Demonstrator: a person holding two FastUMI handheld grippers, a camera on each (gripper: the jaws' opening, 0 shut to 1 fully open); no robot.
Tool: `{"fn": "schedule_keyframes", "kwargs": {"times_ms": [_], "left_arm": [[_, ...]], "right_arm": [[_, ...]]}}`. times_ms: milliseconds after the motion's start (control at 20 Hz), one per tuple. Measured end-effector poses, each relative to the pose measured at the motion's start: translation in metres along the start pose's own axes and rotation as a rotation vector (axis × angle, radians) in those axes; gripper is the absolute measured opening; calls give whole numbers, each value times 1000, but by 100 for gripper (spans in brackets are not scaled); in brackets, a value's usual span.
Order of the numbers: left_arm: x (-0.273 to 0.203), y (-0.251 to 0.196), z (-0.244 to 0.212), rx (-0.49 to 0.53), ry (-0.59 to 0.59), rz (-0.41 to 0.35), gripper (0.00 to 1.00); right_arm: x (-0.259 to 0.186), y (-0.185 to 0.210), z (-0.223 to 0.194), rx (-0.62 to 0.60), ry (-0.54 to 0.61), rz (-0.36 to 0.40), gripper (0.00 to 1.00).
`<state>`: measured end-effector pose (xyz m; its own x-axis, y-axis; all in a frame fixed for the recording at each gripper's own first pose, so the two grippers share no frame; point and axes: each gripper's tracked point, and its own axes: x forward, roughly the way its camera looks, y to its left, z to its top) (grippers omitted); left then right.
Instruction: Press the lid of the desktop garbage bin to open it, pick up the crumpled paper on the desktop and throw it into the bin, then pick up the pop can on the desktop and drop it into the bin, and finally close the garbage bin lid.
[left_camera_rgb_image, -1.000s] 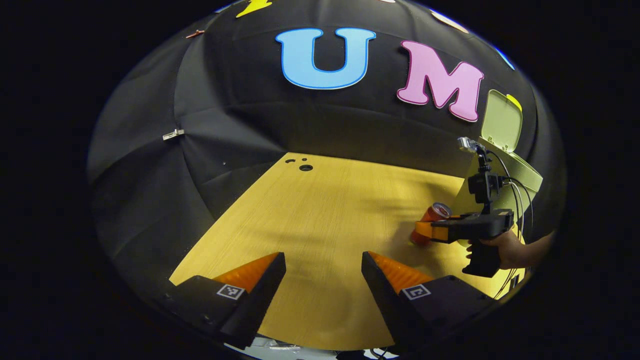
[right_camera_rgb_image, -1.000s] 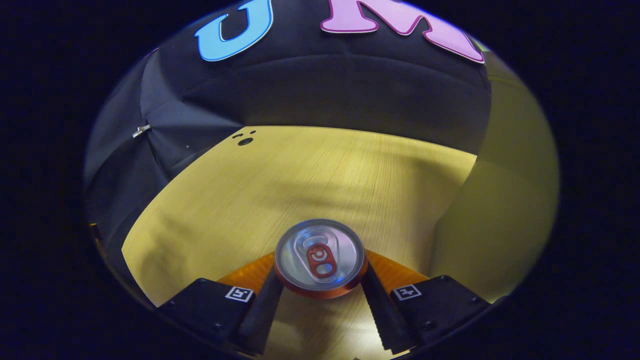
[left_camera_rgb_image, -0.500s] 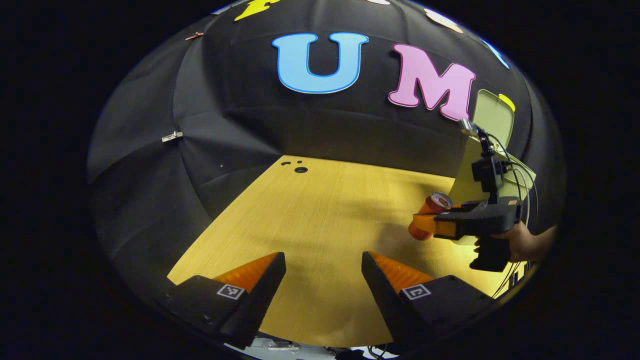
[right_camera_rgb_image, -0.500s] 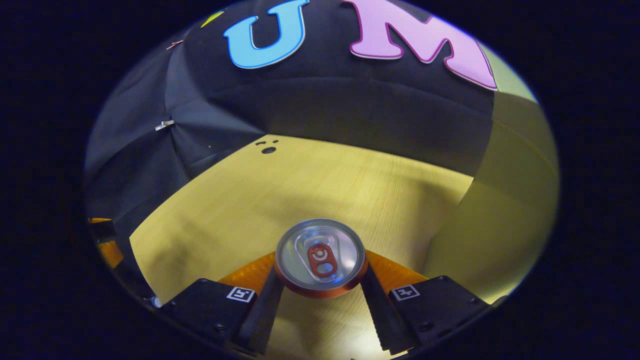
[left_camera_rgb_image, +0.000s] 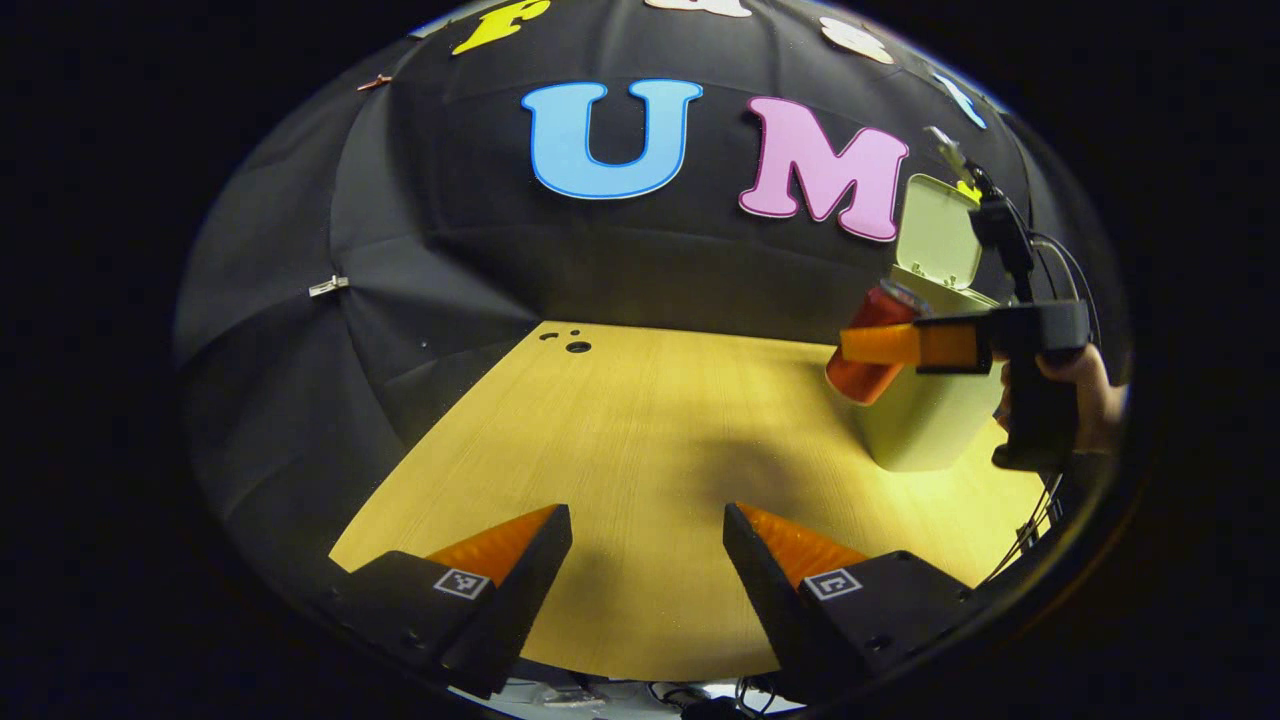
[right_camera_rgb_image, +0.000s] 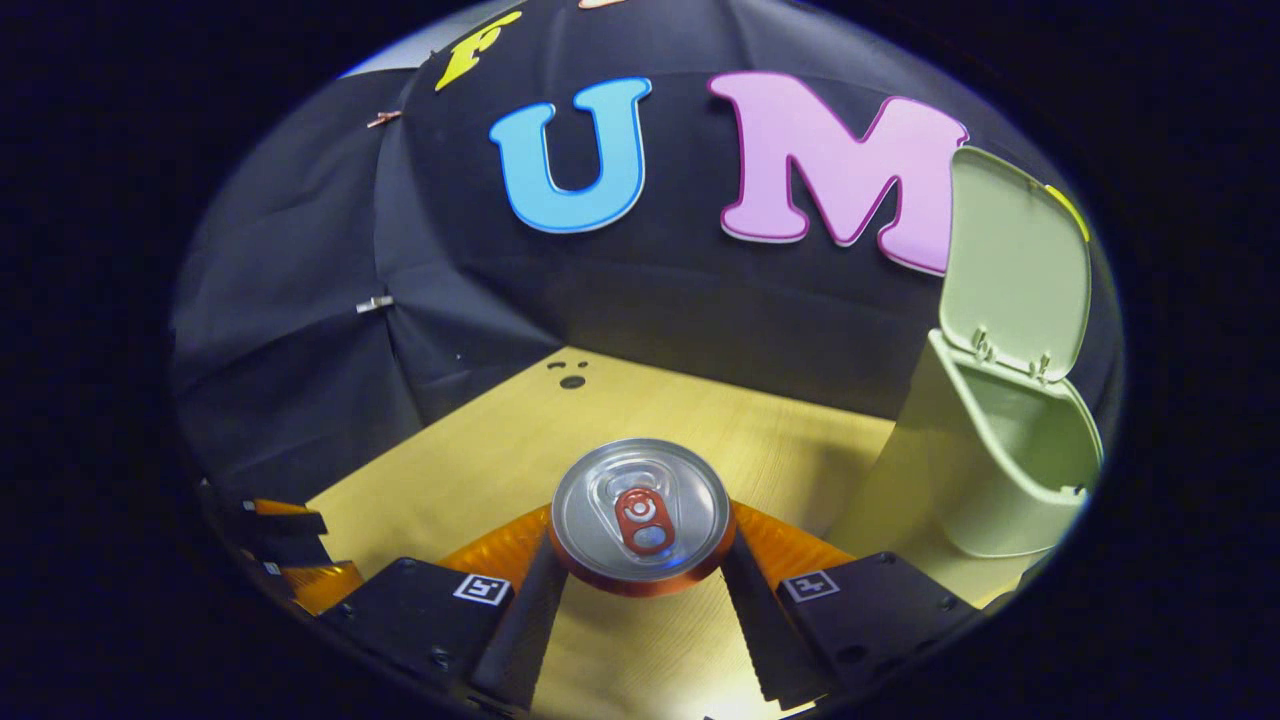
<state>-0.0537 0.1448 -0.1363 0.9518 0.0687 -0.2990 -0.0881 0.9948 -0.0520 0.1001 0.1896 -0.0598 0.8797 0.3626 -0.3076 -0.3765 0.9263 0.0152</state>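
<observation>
Can (right_camera_rgb_image: 641, 515) sits clamped between your right gripper's (right_camera_rgb_image: 640, 570) fingers, lifted off the table (left_camera_rgb_image: 640, 420) and held beside the bin (right_camera_rgb_image: 990, 480), about level with its rim, left of the opening. Lid (right_camera_rgb_image: 1010, 265) stands open. Your left gripper (left_camera_rgb_image: 648, 545) hovers low over the table, jaws apart and empty. Risk from here: you hold the can around its body, so if you release before it is over the opening it may hit the rim, bounce out or tip the light bin. Compared with a second ago, the can has risen from near the table to rim height, and the bin's inside has come into the right gripper view.
</observation>
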Motion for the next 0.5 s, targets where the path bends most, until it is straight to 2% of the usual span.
{"fn": "schedule_keyframes", "kwargs": {"times_ms": [300, 500], "left_arm": [[-2, -10, 2, 33, -23, -60, 98], [1, -16, 12, 50, -43, -99, 98]], "right_arm": [[-42, -17, 48, 40, -103, -50, 83], [-70, -45, 77, 63, -175, -119, 82]]}}
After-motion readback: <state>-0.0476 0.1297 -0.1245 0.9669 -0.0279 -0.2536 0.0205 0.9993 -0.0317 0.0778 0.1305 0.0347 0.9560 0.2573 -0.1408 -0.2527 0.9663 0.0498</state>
